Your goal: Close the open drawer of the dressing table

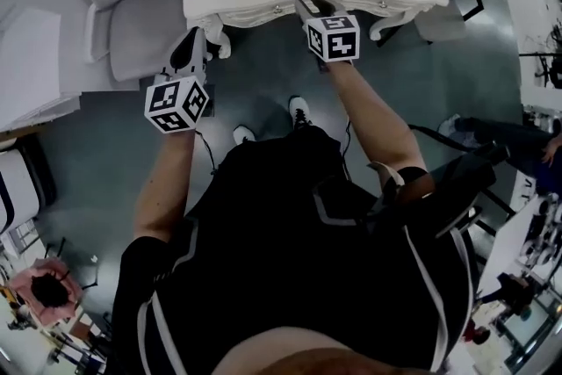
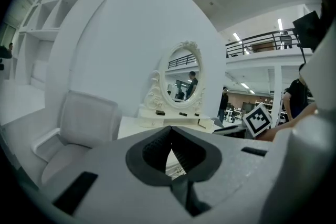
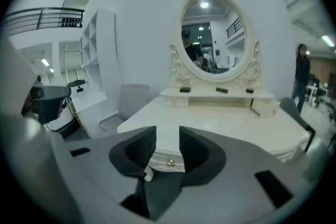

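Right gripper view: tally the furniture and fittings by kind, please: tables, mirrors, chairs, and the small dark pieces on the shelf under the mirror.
dressing table: 1
oval mirror: 1
grey chairs: 2
small dark pieces on the mirror shelf: 3
Total: 7

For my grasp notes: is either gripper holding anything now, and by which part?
Nothing is held. The left gripper has its fingers together with nothing between; the right gripper has them apart and empty.
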A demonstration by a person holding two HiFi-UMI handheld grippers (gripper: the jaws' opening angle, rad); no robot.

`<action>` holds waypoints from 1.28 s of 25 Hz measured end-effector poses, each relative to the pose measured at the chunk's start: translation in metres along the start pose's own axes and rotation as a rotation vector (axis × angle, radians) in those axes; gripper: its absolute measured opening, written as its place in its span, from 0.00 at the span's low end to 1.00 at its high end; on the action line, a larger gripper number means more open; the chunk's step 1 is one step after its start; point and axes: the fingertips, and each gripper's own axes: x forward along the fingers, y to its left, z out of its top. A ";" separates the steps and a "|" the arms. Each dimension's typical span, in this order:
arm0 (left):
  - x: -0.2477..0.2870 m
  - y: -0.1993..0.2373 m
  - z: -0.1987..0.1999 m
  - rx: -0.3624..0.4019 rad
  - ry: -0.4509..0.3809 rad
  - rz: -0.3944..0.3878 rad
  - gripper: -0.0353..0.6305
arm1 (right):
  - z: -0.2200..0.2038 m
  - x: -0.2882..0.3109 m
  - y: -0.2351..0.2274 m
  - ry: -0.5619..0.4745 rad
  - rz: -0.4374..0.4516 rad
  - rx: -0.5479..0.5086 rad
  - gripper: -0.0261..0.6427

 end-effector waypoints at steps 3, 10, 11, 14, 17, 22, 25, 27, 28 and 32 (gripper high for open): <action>-0.004 -0.007 0.017 0.021 -0.019 -0.021 0.06 | 0.031 -0.037 -0.005 -0.072 -0.043 -0.026 0.25; -0.002 -0.024 0.061 -0.008 -0.078 -0.085 0.06 | 0.095 -0.117 -0.006 -0.205 -0.019 -0.023 0.24; -0.003 -0.026 0.065 0.008 -0.078 -0.082 0.06 | 0.101 -0.128 -0.007 -0.221 -0.020 -0.019 0.23; -0.009 -0.029 0.078 0.024 -0.082 -0.070 0.06 | 0.117 -0.157 -0.011 -0.264 -0.026 -0.012 0.16; -0.010 -0.030 0.097 0.031 -0.104 -0.061 0.06 | 0.138 -0.181 -0.015 -0.323 -0.045 -0.023 0.07; -0.023 -0.047 0.128 0.049 -0.197 -0.069 0.06 | 0.162 -0.213 -0.019 -0.385 -0.048 -0.045 0.05; -0.024 -0.056 0.135 0.037 -0.196 -0.080 0.06 | 0.167 -0.220 -0.022 -0.385 -0.049 -0.067 0.05; -0.024 -0.058 0.139 0.033 -0.192 -0.078 0.06 | 0.170 -0.220 -0.024 -0.386 -0.054 -0.083 0.04; -0.023 -0.058 0.140 0.032 -0.189 -0.074 0.06 | 0.171 -0.219 -0.026 -0.387 -0.055 -0.085 0.04; -0.018 -0.057 0.138 0.045 -0.172 -0.058 0.06 | 0.171 -0.217 -0.031 -0.382 -0.057 -0.085 0.04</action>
